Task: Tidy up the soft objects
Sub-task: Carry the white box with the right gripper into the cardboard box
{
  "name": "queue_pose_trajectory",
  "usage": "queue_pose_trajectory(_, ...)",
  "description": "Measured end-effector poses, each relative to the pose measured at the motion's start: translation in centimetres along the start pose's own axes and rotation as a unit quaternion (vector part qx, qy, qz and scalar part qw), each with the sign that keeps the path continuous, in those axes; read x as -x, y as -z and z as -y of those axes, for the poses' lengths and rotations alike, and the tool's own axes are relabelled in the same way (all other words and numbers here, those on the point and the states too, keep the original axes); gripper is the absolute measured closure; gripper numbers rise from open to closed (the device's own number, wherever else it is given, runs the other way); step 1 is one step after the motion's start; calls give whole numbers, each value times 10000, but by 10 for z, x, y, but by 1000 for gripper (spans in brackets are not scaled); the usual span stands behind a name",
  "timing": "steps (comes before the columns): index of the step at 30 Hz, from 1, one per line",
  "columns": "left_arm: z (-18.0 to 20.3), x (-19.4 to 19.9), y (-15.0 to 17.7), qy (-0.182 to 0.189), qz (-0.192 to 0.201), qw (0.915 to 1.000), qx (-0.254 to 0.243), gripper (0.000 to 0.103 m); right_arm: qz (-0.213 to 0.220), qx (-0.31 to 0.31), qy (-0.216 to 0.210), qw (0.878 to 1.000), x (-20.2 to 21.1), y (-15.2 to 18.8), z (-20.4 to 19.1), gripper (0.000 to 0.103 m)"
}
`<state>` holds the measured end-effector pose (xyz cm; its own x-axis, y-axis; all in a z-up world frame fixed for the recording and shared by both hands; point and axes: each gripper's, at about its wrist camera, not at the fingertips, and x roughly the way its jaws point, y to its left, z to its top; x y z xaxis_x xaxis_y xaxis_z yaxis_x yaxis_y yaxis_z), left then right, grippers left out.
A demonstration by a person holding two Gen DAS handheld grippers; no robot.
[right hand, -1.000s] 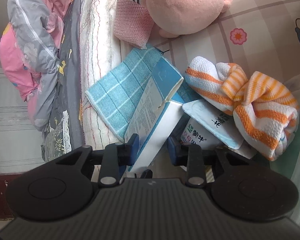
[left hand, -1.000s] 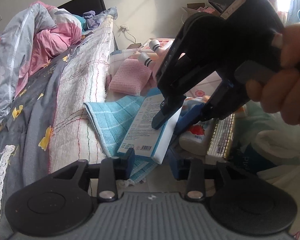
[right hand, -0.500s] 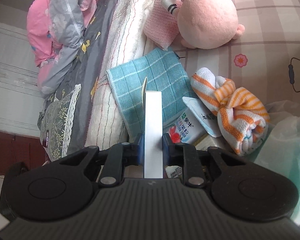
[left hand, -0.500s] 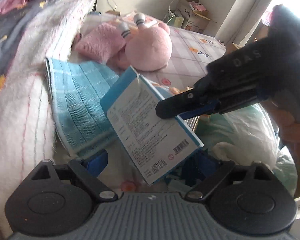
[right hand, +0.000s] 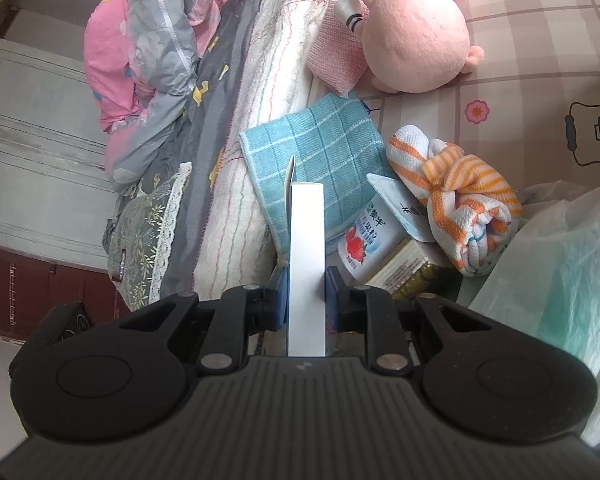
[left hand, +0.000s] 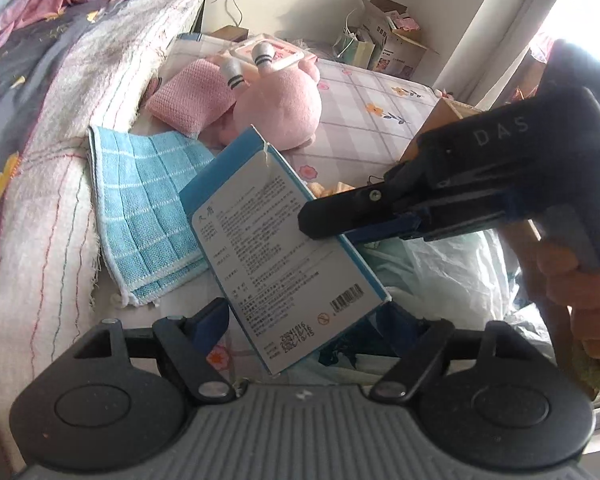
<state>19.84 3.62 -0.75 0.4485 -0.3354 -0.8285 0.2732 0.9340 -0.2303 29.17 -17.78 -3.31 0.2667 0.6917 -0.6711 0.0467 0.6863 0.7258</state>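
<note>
The flat blue-and-white cardboard box (left hand: 288,264) is clamped by its two broad faces between the blue pads of the right gripper (right hand: 304,292) and is held clear of the bed. A second ago it was seen propped on the heap of things, with the right gripper's jaws only loosely about its lower corner; now it is lifted, and in the right wrist view only its narrow white edge (right hand: 307,256) is shown, at the centre of the frame, running straight up from the pads.

In the left wrist view the box's long axis is seen running from the upper middle of the frame, where the loose top flap points, down to the lower middle, tilted to the right. Its lower end is set between the fingers of the left gripper (left hand: 300,328), whose jaws are closing but are not yet pressed on it; they stand wider than a second ago.

On the white face small Chinese print, a barcode and date stamps are carried; the print is too small to be read. "DAS" is moulded on the right gripper's black body.

The turquoise checked cloth (right hand: 320,160), the pink plush toy (right hand: 412,36) and the orange-and-white striped towel (right hand: 460,208) are left on the chequered bed sheet (right hand: 540,60).
</note>
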Motion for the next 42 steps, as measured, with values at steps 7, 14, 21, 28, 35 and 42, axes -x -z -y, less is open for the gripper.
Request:
queue_pose_trajectory(7,56,29,-12,-244,334,9975,-568,21,510,129,-459,9976,58,14,-8,85)
queue_pose_trajectory(14,142,16,-41,35,397,9907,-1304,21,1320,-3,-529,9898,151,32,27,85)
queue_pose_trajectory(21,243,-37,-68,569,301,9805,-1855,21,2099,-522,-194,9761,248,39,103,84)
queue_pose_trajectory(28,314,-101,-90,697,162,9774,-1987,21,2432,-1149,86,9631,311,25,189,84)
queue_pose_trajectory(35,328,-150,-108,391,-157,9835,-1758,20,2371,-1345,291,9617,314,-17,247,84)
queue_pose_trajectory(42,302,-149,-113,162,-198,9862,-1639,20,2055,-1273,810,9670,287,-47,275,83)
